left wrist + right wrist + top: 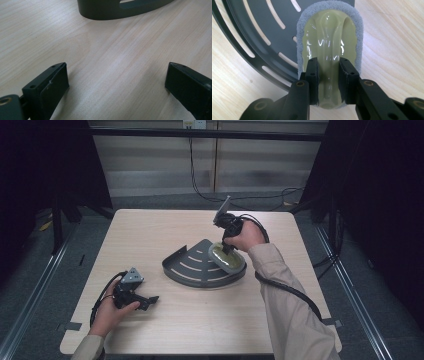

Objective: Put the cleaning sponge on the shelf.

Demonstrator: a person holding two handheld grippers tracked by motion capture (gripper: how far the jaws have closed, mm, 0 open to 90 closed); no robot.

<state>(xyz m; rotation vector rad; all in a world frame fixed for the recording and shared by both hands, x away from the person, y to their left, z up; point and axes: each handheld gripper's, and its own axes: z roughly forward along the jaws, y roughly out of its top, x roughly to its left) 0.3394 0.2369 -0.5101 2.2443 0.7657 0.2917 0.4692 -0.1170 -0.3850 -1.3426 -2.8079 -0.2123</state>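
The right gripper (pixel 329 75) clamps the raised ridge of a pale green scrubber (pixel 329 47), which lies on the right part of the dark slotted rack (pixel 192 267). The left gripper (pixel 117 82) rests wide apart, empty, near left on the table (pixel 150 230).

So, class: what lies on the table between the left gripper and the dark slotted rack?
Bare wood. In the left gripper view, the open left gripper faces the rack across uncovered table.
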